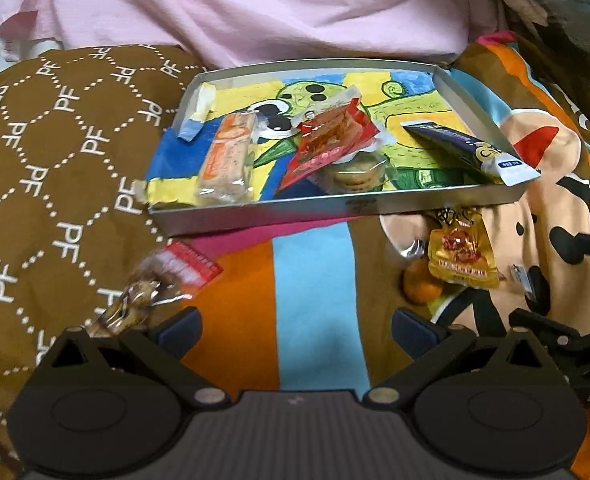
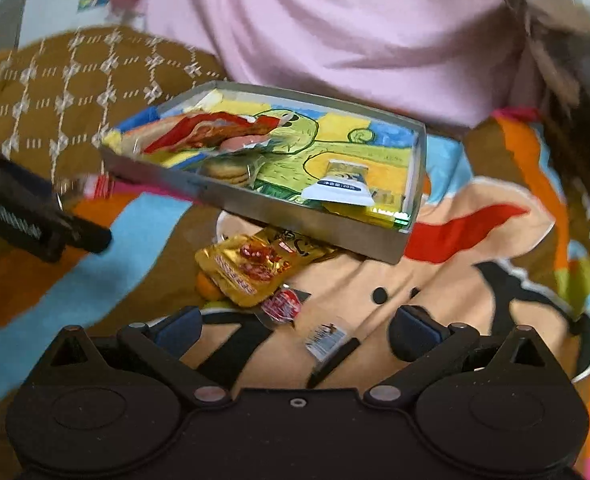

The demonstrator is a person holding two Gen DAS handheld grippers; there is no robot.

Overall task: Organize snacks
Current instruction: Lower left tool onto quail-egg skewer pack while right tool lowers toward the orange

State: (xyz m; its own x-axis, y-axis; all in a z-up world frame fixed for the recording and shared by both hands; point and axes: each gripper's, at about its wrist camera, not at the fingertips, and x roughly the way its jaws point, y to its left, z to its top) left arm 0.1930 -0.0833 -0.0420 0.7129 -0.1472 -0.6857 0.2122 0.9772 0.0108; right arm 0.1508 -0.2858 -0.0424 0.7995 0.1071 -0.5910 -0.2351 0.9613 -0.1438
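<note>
Both hand-held grippers, left (image 1: 297, 326) and right (image 2: 297, 326), gape empty; I fear bumping the tilted tin tray (image 2: 399, 240), spilling its snacks.

Home bedroom, colourful cartoon blanket (image 1: 315, 272), brown patterned quilt (image 1: 55, 140), pink sheet (image 1: 255, 4), all soft bedding

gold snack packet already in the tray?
No. In the left wrist view the gold snack packet lies on the blanket just outside the tray's near wall.
</note>
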